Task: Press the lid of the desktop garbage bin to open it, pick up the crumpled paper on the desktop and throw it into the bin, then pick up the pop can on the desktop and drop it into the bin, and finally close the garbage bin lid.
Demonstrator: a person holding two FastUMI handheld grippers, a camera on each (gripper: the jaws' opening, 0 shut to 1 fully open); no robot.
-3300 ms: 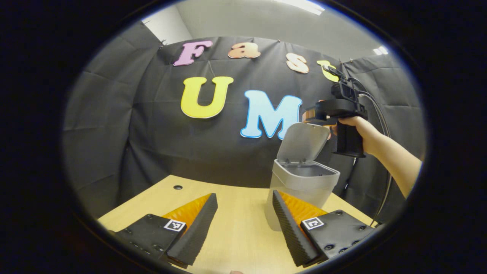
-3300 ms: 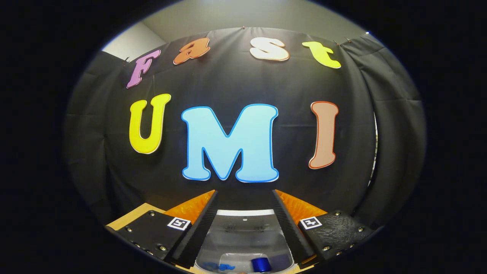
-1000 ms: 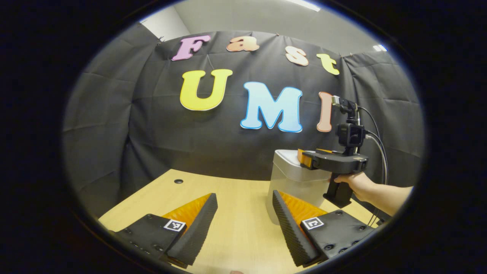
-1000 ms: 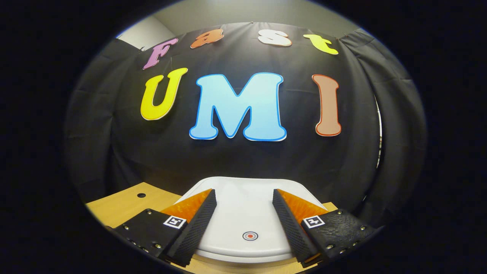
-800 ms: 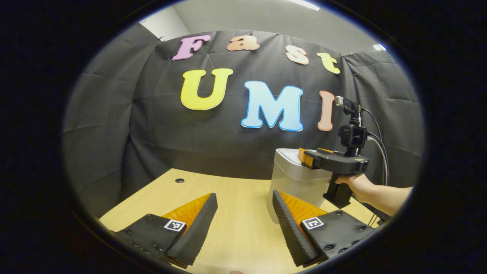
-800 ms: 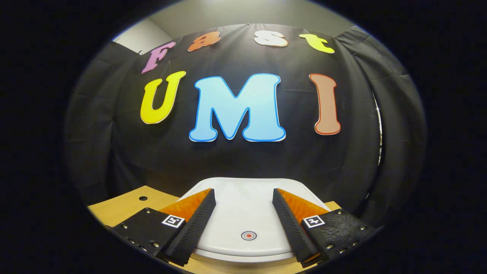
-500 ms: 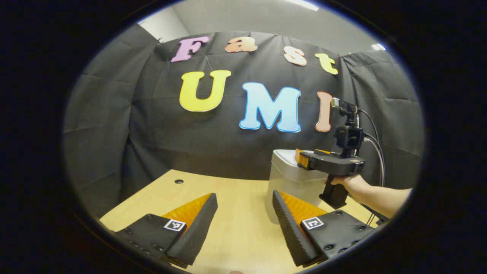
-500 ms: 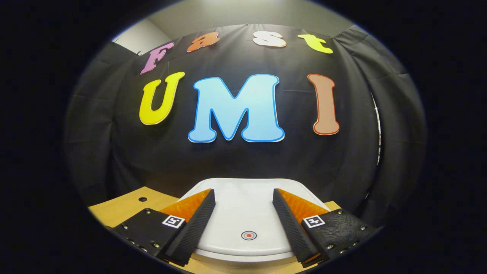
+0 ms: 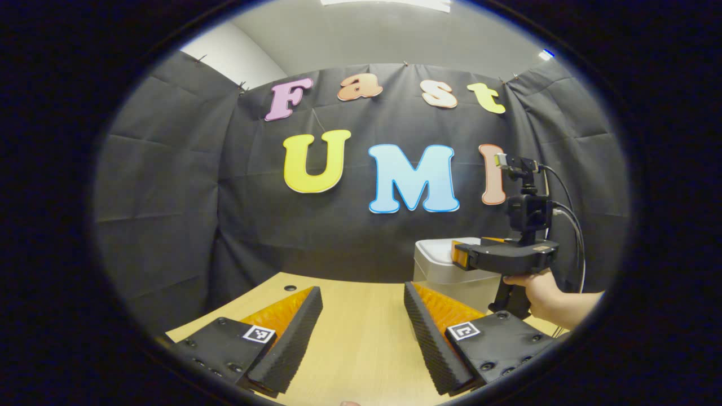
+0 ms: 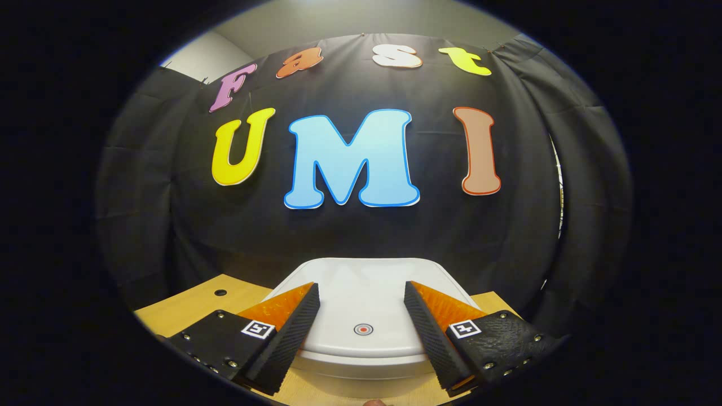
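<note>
White bin lid (image 10: 366,304) down flat, last step done; right gripper (image 10: 361,316) and left gripper (image 9: 361,321) jaws released; next, back away.

My left tongs (image 9: 361,332) hang open over the bare worktop (image 9: 361,338).
Beyond, I see the bin (image 9: 451,273), lid down, right tongs (image 9: 458,255) over it, hand-held.
</note>
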